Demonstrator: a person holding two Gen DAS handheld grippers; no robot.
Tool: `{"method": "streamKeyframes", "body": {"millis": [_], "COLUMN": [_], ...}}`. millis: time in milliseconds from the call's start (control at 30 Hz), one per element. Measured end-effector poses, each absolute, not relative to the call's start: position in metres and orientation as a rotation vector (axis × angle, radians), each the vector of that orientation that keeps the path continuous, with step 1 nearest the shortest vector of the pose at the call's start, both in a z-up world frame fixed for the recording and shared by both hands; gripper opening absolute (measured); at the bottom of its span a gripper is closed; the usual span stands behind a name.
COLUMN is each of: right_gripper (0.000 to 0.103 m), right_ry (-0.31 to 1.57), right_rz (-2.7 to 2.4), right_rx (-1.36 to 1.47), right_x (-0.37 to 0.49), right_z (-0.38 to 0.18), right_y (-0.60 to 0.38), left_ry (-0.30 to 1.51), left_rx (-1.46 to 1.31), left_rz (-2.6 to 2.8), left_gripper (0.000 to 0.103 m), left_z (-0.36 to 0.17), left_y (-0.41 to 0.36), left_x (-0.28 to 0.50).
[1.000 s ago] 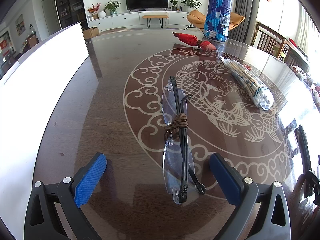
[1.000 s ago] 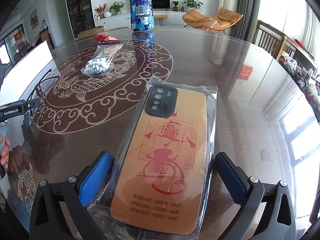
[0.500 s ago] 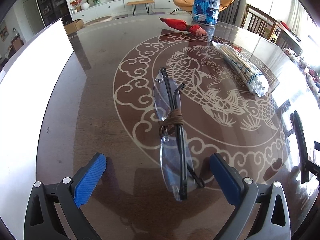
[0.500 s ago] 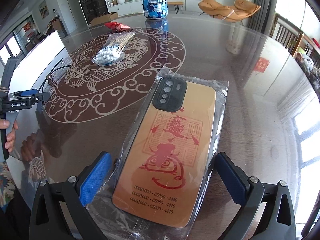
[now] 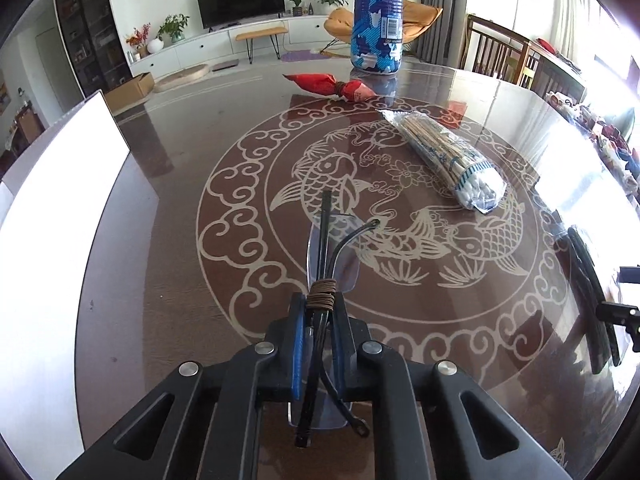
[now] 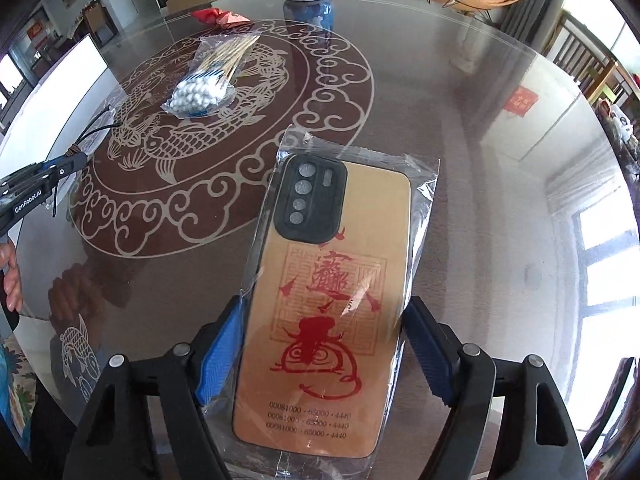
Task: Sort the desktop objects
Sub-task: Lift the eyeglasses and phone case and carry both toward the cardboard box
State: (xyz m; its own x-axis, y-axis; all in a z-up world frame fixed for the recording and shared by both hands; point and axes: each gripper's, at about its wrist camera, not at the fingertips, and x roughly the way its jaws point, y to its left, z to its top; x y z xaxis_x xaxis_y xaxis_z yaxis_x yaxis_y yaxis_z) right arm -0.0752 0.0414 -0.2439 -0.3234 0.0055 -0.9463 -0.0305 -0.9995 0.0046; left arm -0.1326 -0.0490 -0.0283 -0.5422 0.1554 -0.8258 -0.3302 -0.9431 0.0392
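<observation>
Folded rimless glasses (image 5: pixel 332 248), bound with a brown cord, lie along the round glass-topped table (image 5: pixel 160 240). My left gripper (image 5: pixel 320 312) is shut on them just behind the cord, and its tip also shows at the left of the right wrist view (image 6: pixel 68 162). An orange phone case (image 6: pixel 336 280) with red print sits in a clear plastic bag. My right gripper (image 6: pixel 324 312) straddles it, its jaws closing, with the blue pads (image 6: pixel 224 344) against the bag at both long sides.
A bag of cotton swabs (image 5: pixel 448 160) lies on the fish pattern, with a red wrapped item (image 5: pixel 332 84) and a tall blue camouflage can (image 5: pixel 376 20) behind it. A white board (image 5: pixel 52 208) runs along the left edge. Chairs stand beyond the far right rim.
My left jaws went from wide open to shut on the glasses. My right jaws narrowed from wide open onto the sides of the bagged phone case.
</observation>
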Motion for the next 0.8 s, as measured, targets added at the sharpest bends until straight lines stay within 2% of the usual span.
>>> {"method": "streamKeyframes", "body": {"millis": [100,300,633,800], "right_gripper": [0.078,0.078,0.078,0.078], "right_ry": [0.025,0.001,-0.042,-0.082], "right_rz": [2.581,2.642,2.667,2.686], "right_rx": [-1.777,-1.722,-1.716,-1.725], "right_x": [-0.064,-0.049,-0.051,-0.062], "right_z": [-0.230,-0.209,-0.199,-0.194], "right_y": [0.039,0.035,0.021,0.007], "left_ry": [0.227,0.259,0.293,0.240], "left_rx": [-1.252,-1.156,-1.087,-1.075], "left_rz": [2.550,2.603,2.641,2.648], "left_gripper": [0.011,0.011,0.011,0.011], "left_z": [-0.015,0.006,0.030,0.041], "left_y": [-0.056,-0.057,-0.057,-0.070], "left_x": [-0.117,-0.096,-0.082,-0.081]}}
